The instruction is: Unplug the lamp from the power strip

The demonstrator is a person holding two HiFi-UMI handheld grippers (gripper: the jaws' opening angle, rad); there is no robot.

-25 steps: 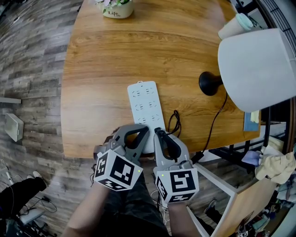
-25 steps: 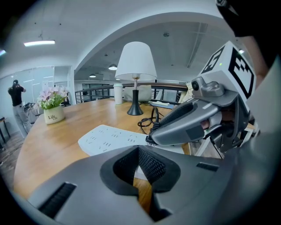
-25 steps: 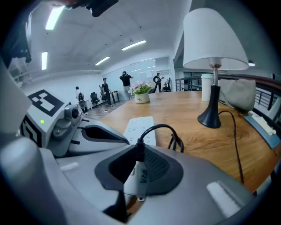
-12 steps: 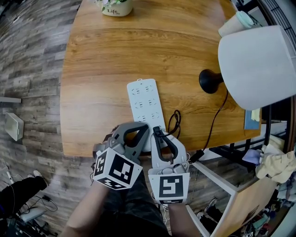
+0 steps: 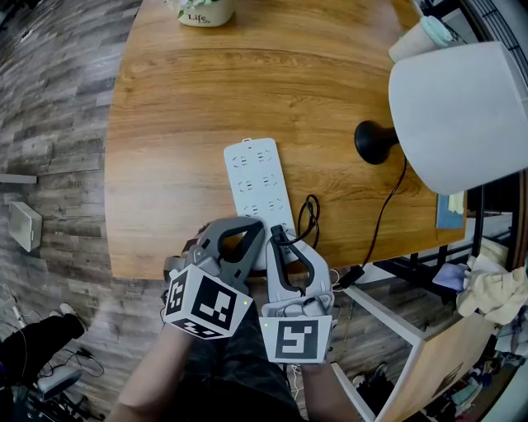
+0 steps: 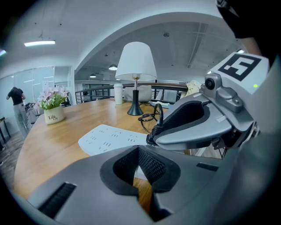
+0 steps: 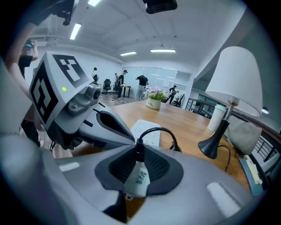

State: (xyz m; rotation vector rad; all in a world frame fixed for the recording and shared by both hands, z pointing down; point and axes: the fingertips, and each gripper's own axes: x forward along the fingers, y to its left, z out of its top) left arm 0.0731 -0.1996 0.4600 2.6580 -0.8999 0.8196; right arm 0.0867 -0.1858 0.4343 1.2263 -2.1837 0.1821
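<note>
**Two tongs at the near end of the strip, one of them on the plug**

Both of my tongs sit at the near edge of the bench [image 5: 181,107]. The right tongs [image 7: 137,167] are closed most of the way on the lamp's white plug [image 7: 138,180], with the pads pressing its two flat sides. The black cord [image 5: 309,216] leaves the top of the plug and loops beside the strip, then runs off toward the lamp [image 5: 462,115] at the far right.

A small pin seems to show at the plug's lower end over bare wood. From that I judge the plug is out of its socket, or very nearly.

The left tongs [image 6: 139,166] are closed too. A sliver of white shows between their pads, which I take to be the near end of the power strip [image 5: 252,177].

The plug looks like hard, smooth plastic, light and stiff, so it could slip if gripped loosely. The body is the right place to hold it, never the cord, which is limp and would strain where it enters the plug. The strip looks light enough to lift along with the plug, so it needs pinning down.

As for containers:
- Every socket I can see on the strip is empty.
- A white pot [image 5: 198,10] at the far edge holds flowers.
- A lidded cup [image 5: 417,45] stands behind the lamp, and I cannot see what is in it.
</note>
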